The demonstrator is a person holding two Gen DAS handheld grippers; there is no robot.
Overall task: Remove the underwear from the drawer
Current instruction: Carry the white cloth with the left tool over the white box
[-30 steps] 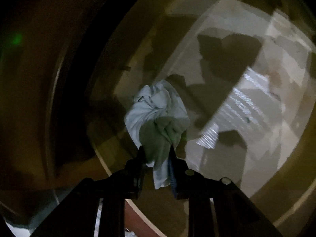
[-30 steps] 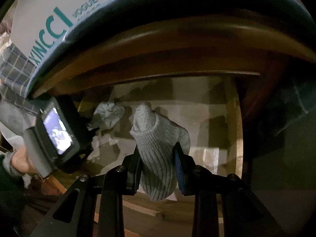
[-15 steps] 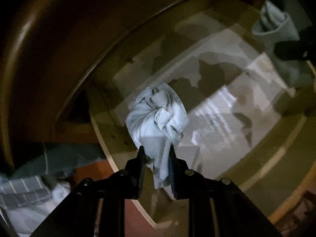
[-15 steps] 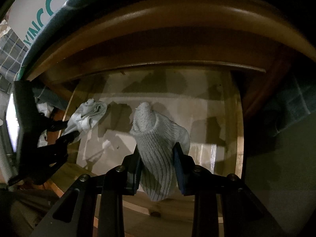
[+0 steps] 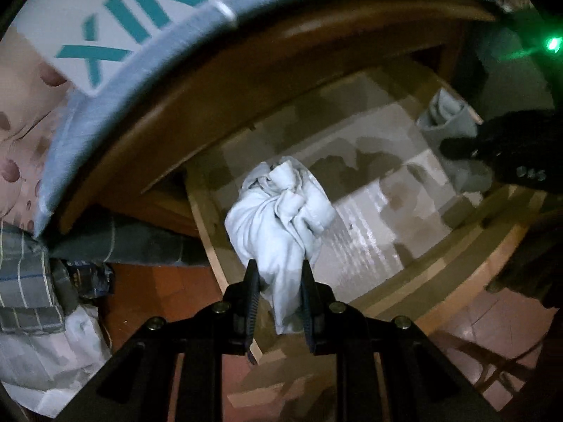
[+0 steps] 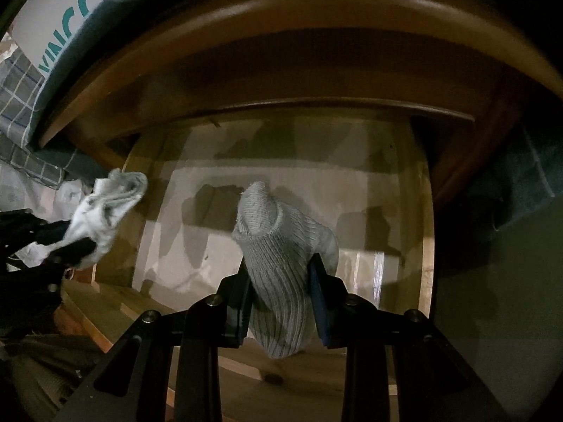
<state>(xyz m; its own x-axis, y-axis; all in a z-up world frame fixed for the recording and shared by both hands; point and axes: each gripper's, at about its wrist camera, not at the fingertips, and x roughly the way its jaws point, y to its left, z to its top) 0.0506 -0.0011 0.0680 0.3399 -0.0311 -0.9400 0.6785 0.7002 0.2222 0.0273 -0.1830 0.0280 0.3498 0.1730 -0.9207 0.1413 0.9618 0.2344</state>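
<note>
1. Left gripper (image 5: 278, 281): we find its 2 jaws nearly closed, clamped on a crumpled white garment (image 5: 281, 211) that bunches out ahead of the fingertips, raised over the left side wall of the open wooden drawer (image 5: 204, 218). Beyond and left of it we note a mattress edge with teal lettering (image 5: 140, 35).

2. Right gripper (image 6: 279, 281): jaws narrowly parted, pressing on a grey ribbed knit piece (image 6: 281, 246), held over the drawer's pale floor, to the right of the white garment.
</note>
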